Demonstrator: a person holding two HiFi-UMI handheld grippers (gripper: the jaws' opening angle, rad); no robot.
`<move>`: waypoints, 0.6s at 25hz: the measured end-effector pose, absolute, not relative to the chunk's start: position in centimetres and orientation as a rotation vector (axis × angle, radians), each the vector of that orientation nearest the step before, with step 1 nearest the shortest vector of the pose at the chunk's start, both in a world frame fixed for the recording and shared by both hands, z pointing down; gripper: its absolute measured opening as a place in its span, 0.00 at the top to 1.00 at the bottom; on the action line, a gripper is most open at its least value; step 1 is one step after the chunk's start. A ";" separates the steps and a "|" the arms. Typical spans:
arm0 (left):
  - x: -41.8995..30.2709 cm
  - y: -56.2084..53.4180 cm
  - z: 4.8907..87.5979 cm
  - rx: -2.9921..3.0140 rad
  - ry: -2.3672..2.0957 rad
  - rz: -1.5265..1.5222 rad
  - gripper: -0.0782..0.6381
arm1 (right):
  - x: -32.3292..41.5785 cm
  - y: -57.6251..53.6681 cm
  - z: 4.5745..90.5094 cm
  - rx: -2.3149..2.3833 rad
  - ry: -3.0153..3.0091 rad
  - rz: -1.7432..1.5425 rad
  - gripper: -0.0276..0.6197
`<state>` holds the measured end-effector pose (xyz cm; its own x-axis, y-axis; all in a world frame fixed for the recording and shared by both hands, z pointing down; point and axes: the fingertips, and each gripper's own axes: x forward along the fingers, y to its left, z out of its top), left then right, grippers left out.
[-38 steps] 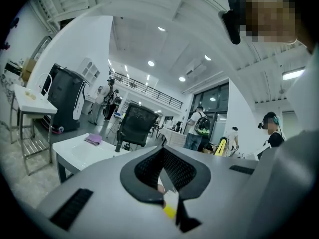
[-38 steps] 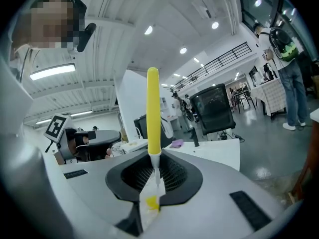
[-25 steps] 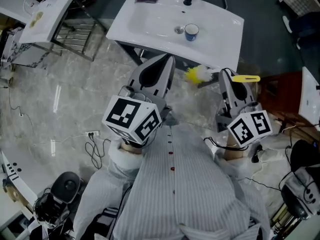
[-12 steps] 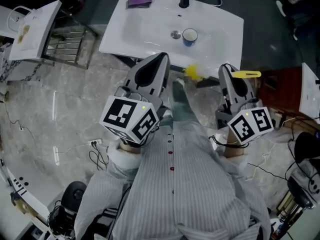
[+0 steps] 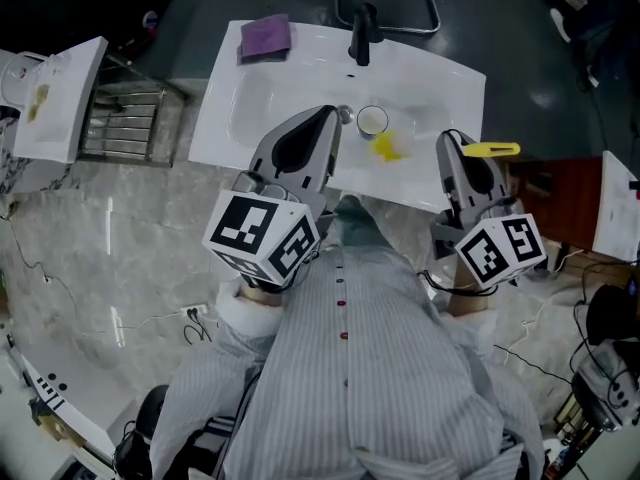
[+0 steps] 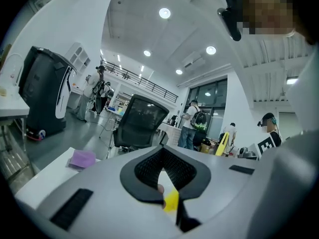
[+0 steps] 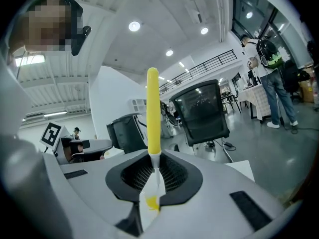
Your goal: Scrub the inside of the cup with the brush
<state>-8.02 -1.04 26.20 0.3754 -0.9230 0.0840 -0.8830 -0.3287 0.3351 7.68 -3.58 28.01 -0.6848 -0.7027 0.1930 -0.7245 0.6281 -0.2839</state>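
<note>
Cup (image 5: 372,120) stood in the white sink (image 5: 270,88) in the head view, with the yellow bristles of the brush (image 5: 386,147) just beside it. Left gripper view: the left gripper (image 6: 171,208) had its jaws pressed together, holding nothing. Right gripper view: the right gripper (image 7: 149,203) pinched the brush's white neck, its yellow handle upright.

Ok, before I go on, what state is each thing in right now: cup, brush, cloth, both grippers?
cup: upright in the sink, mouth up, free of both grippers.
brush: clamped crosswise, bristle head beside the cup, not inside it.
right gripper: shut on the brush.
left gripper: shut, empty.
purple cloth: lying on the sink's far left corner.
</note>
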 end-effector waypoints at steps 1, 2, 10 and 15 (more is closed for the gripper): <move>-8.0 -2.1 26.1 2.320 -1.581 -0.171 0.88 | 7.7 -4.6 27.9 1.219 -2.776 0.525 0.86; -7.8 -3.2 26.1 2.325 -1.578 -0.170 0.88 | 7.9 -5.6 27.8 1.221 -2.775 0.521 0.86; -6.7 -8.8 26.1 2.354 -1.527 -0.137 0.88 | 9.0 -11.1 27.0 1.276 -2.757 0.506 0.86; -6.1 -10.6 26.6 2.382 -1.471 -0.093 0.88 | 9.5 -12.2 27.0 1.322 -2.737 0.525 0.86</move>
<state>-6.08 -10.55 26.56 0.4623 -0.8785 0.1205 -0.8563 -0.4070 0.3178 9.46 -12.17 27.02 -0.6311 -0.7504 0.1965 -0.7698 0.5747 -0.2776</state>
